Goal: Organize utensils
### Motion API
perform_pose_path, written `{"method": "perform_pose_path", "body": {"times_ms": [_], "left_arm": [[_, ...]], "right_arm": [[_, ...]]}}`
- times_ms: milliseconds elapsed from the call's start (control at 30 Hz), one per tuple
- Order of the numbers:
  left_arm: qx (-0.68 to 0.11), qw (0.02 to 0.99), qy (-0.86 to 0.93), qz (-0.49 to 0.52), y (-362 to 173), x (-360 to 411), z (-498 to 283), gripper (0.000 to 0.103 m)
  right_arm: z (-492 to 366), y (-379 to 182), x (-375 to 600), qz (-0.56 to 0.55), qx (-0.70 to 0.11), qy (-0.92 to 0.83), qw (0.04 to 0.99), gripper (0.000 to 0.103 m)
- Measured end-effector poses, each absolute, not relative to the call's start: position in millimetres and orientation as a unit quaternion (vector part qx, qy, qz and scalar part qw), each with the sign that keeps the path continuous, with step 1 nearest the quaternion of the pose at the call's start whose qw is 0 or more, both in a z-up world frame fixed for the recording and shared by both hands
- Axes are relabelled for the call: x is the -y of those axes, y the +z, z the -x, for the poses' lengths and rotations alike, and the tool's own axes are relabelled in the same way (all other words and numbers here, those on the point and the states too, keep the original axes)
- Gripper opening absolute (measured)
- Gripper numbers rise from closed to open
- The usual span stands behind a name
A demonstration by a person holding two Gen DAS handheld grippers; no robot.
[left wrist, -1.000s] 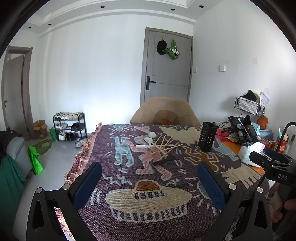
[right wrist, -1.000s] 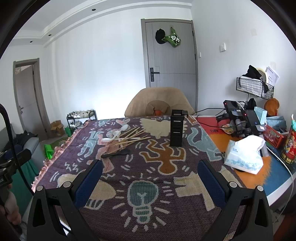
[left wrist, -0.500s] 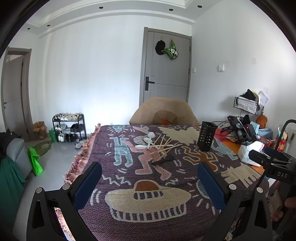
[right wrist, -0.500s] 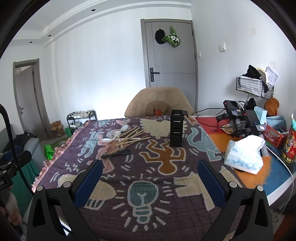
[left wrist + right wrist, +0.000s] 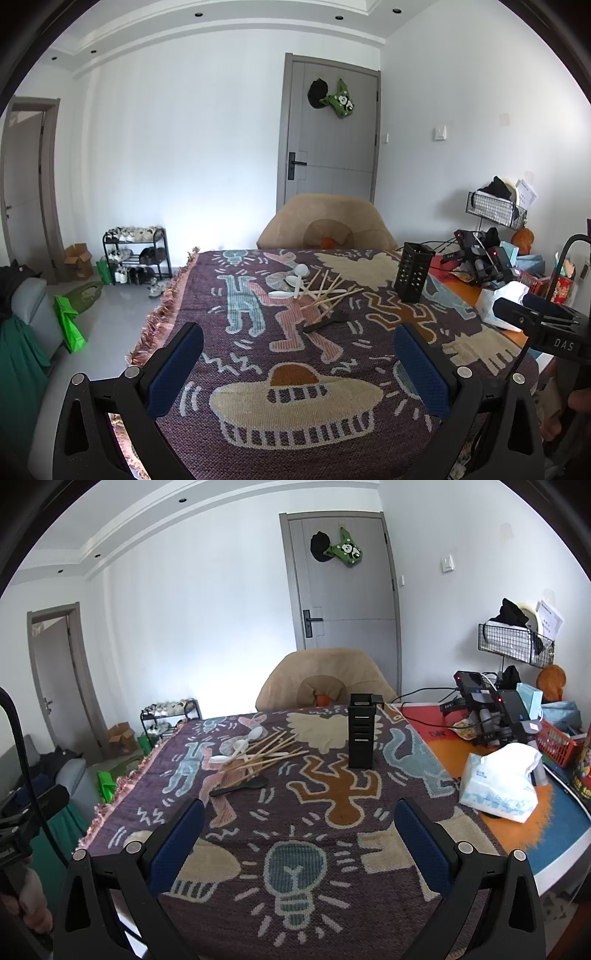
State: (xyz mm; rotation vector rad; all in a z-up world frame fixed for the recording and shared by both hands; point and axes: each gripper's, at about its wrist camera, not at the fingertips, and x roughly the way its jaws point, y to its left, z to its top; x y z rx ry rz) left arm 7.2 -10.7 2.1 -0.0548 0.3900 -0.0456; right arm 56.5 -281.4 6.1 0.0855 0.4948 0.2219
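Both grippers, left gripper and right gripper, hung wide open and empty. Risk: tangled chopsticks likely scatter; tall black utensil holder near table's far edge could tip.

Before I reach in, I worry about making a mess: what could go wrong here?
The chopsticks lie crossed over the white spoons, so pulling one may drag or scatter the others. The black holder is tall and narrow, so a nudge might tip it. Both the left gripper and the right gripper are open and empty.
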Motion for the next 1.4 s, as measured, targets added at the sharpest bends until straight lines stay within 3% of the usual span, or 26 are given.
{"method": "perform_pose_path", "body": {"times_ms": [400,633,767,900,1067,1400], "left_arm": [[-0.232,0.971,-0.047,0.045,-14,6,-59,0.100],[-0.279,0.957,-0.064,0.052,-35,8,-102,0.075],[-0.300,0.949,-0.072,0.064,-44,7,-124,0.064],[-0.311,0.945,-0.082,0.056,-50,10,-143,0.059],[-0.330,0.938,-0.090,0.052,-60,13,-170,0.046],[-0.359,0.927,-0.102,0.047,-80,20,-222,0.032]], "right_arm": [[-96,-17,281,-0.059,-0.282,0.128,0.949,0.102],[-123,-30,276,-0.062,-0.298,0.145,0.941,0.097],[-141,-41,273,-0.068,-0.318,0.156,0.933,0.082],[-157,-51,271,-0.072,-0.334,0.159,0.926,0.081],[-178,-62,272,-0.082,-0.349,0.155,0.921,0.077],[-211,-77,274,-0.092,-0.371,0.157,0.911,0.069]]}}
